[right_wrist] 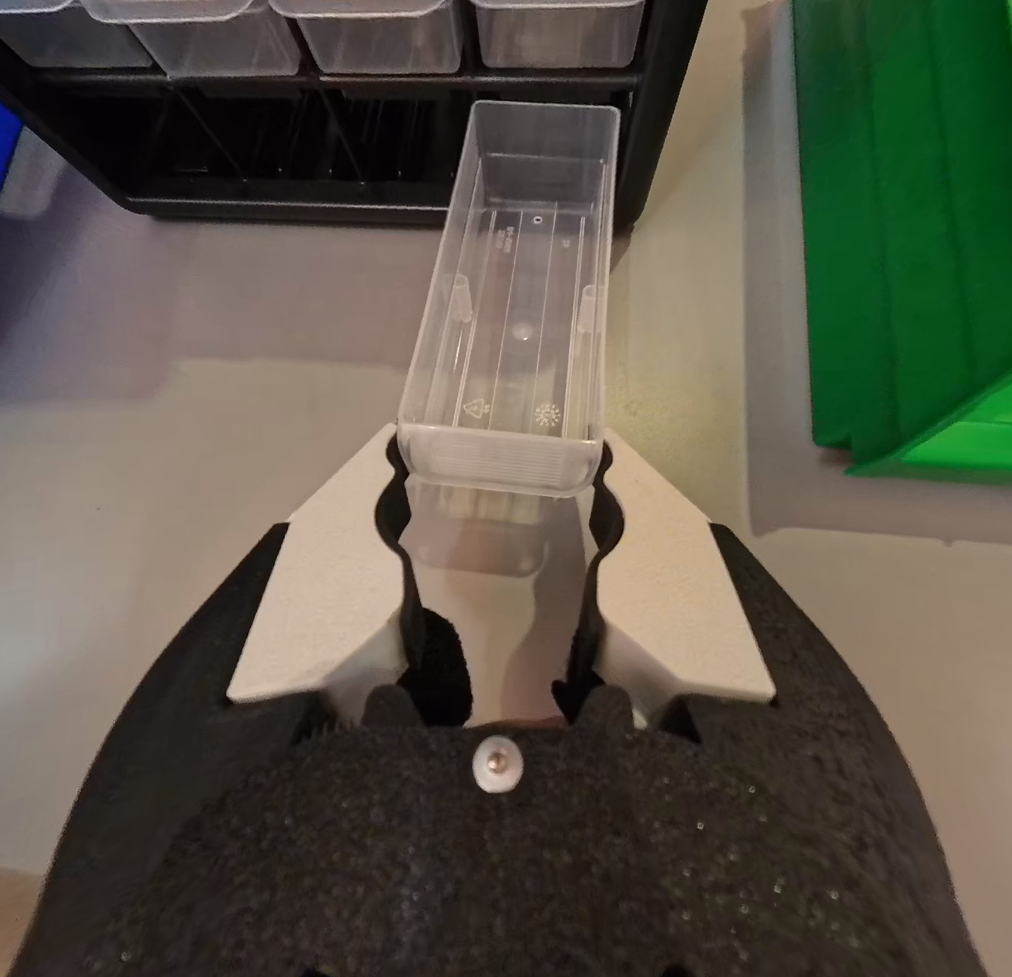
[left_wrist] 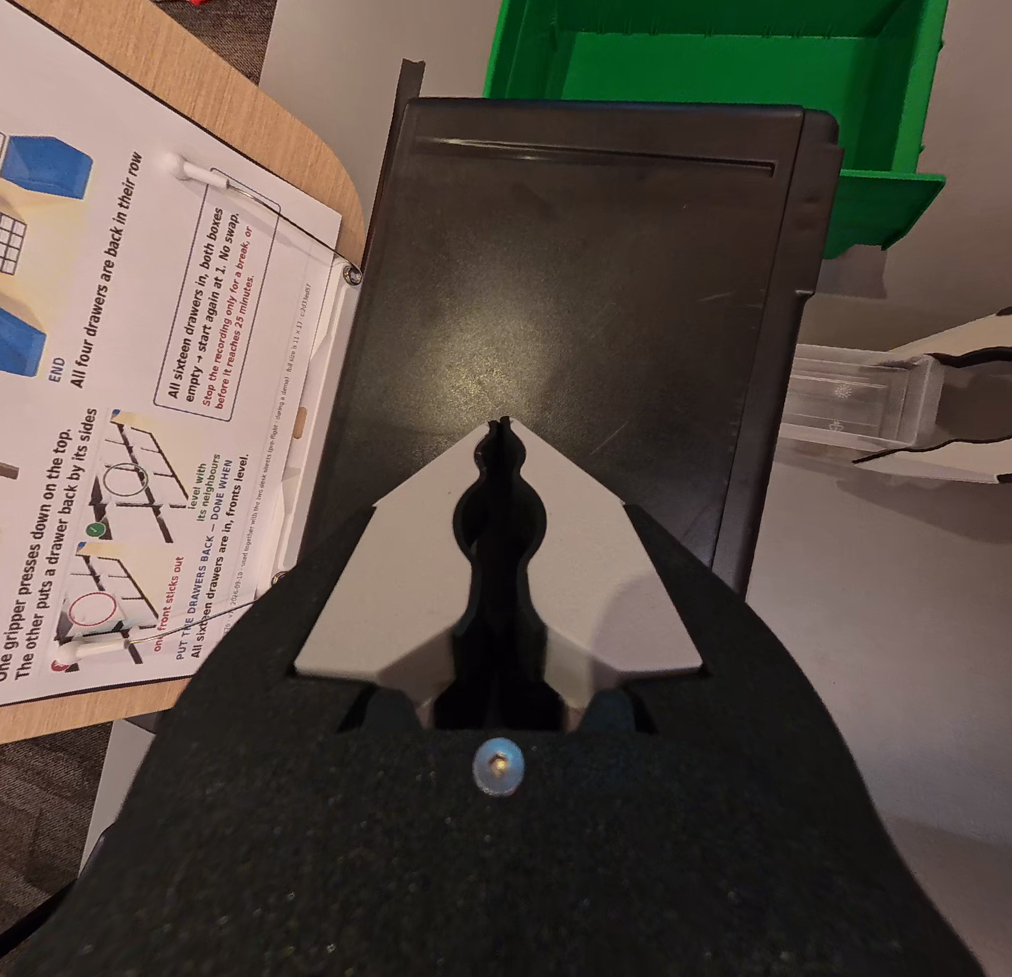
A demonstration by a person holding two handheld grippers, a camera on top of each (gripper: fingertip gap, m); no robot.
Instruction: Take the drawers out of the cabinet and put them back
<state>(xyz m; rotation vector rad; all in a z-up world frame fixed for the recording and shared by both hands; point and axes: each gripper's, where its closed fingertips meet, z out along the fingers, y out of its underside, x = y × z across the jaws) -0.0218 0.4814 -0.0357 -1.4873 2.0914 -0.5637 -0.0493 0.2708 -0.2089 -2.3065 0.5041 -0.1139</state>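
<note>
In the left wrist view my left gripper is shut and empty, with its tips on the flat top of the black cabinet. In the right wrist view my right gripper is shut on the front end of a clear plastic drawer, gripping it by its sides. The drawer's far end is at the mouth of the bottom right slot of the cabinet. The other bottom-row slots are empty. The row above holds several clear drawers. The held drawer also shows at the right of the left wrist view.
A green bin stands behind and to the right of the cabinet; it also shows in the right wrist view. An instruction sheet lies on a wooden board left of the cabinet. A blue object is at the far left edge.
</note>
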